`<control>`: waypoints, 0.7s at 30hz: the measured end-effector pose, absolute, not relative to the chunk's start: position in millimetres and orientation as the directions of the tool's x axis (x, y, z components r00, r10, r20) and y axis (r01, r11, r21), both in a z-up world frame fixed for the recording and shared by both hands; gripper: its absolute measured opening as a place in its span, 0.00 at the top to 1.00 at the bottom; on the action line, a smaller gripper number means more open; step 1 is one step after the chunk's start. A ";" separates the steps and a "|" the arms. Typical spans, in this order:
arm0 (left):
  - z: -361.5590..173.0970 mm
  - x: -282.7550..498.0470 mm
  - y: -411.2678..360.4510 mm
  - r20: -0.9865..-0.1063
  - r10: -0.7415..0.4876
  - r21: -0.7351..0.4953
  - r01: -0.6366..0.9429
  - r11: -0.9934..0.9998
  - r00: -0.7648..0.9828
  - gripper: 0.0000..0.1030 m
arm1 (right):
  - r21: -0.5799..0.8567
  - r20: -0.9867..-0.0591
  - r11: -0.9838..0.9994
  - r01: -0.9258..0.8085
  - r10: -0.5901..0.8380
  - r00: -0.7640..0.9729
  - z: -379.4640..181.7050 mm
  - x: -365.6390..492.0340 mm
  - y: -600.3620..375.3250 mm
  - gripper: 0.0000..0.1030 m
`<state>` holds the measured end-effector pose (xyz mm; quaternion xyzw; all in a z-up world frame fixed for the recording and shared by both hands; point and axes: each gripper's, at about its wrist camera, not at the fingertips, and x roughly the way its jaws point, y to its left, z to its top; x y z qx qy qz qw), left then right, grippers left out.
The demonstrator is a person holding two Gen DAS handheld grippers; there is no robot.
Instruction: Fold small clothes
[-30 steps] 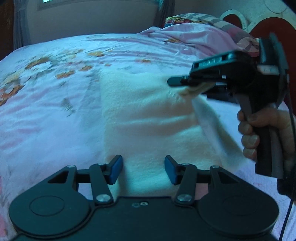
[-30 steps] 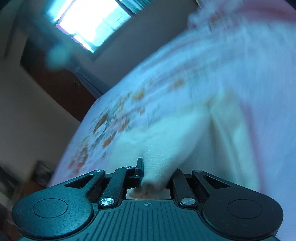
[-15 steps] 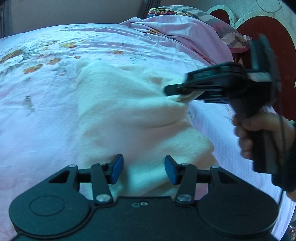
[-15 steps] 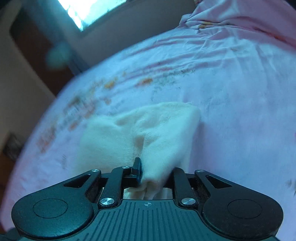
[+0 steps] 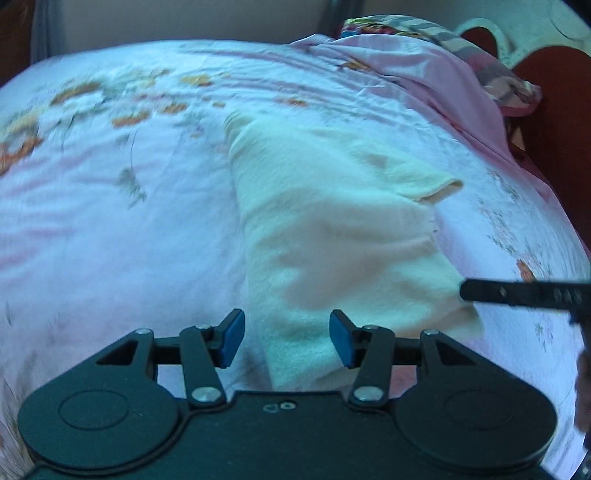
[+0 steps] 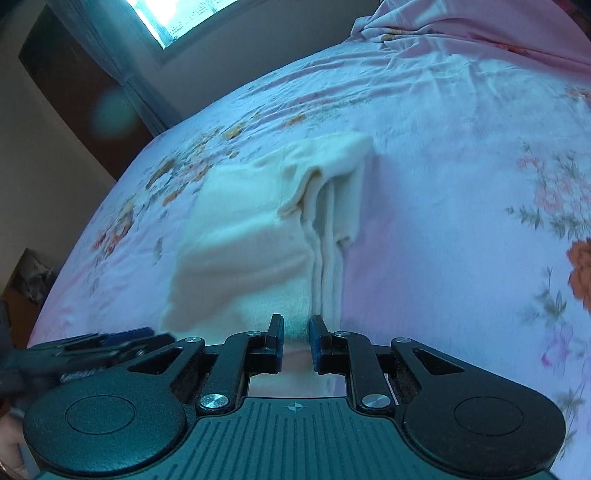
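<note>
A cream garment (image 5: 332, 229) lies folded on the bed (image 5: 129, 221), layered edges on its right side. The left gripper (image 5: 286, 338) has its jaws wide apart, holding nothing, at the garment's near edge. The right gripper (image 6: 296, 341) has its jaws slightly apart, empty, just short of the garment's (image 6: 258, 236) near corner.

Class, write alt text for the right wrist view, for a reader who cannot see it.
A cream fleece garment, folded into layers, lies on a pink floral bedsheet. The right tongs hover at its near edge, blue pads slightly apart and holding nothing. The left tongs reach in from the lower left, and a bright window shows at the top.
</note>
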<state>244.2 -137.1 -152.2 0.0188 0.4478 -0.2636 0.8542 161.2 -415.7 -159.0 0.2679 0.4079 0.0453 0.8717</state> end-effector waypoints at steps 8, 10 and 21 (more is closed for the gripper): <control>-151.8 241.1 -139.4 -0.778 -0.414 -0.185 0.458 0.870 0.472 0.53 | 0.453 -0.707 0.887 0.087 0.298 0.642 -154.8 169.7 -400.8 0.84; -151.1 242.3 -137.6 -0.779 -0.408 -0.180 0.453 0.873 0.477 0.53 | 0.453 -0.707 0.887 0.094 0.293 0.644 -160.1 172.2 -403.0 0.84; -150.6 250.5 -136.0 -0.789 -0.390 -0.182 0.426 0.886 0.475 0.52 | 0.453 -0.714 0.891 0.039 0.336 0.614 -162.4 170.2 -397.4 0.92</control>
